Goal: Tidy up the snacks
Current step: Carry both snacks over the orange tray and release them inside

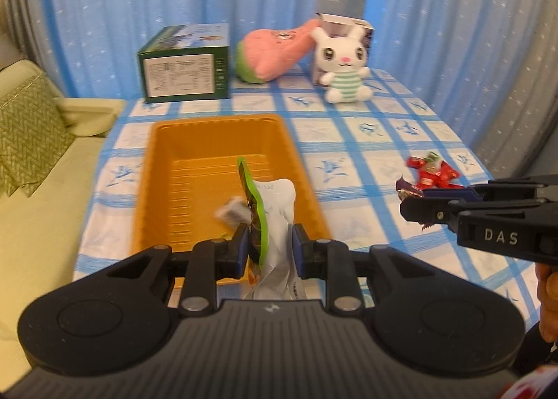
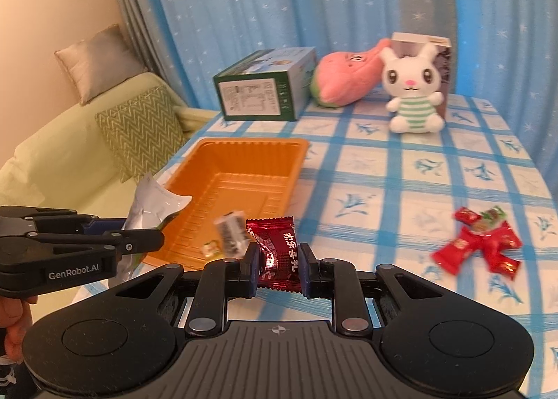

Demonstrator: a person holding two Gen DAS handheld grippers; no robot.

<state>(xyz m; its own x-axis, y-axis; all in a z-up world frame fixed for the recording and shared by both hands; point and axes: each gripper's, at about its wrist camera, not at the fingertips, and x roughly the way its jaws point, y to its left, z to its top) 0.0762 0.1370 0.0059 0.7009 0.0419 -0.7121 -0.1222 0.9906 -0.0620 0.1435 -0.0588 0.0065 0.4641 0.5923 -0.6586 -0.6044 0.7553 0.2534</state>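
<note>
Now your left claw (image 1: 269,247), gripping the green-and-white packet (image 1: 275,224), hangs over the orange tray's (image 1: 223,121) near edge; your right claw (image 2: 279,261) pinches a dark red candy (image 2: 277,252) just right of it.

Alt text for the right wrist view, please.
The right gripper pinches a dark red candy wrapper beside an orange tray. The left gripper holds a silver-green snack bag over the tray; red candies lie on the checked tablecloth.

Bright even indoor light, fisheye-bent edges, dark vignetted corners, slight motion blur
</note>
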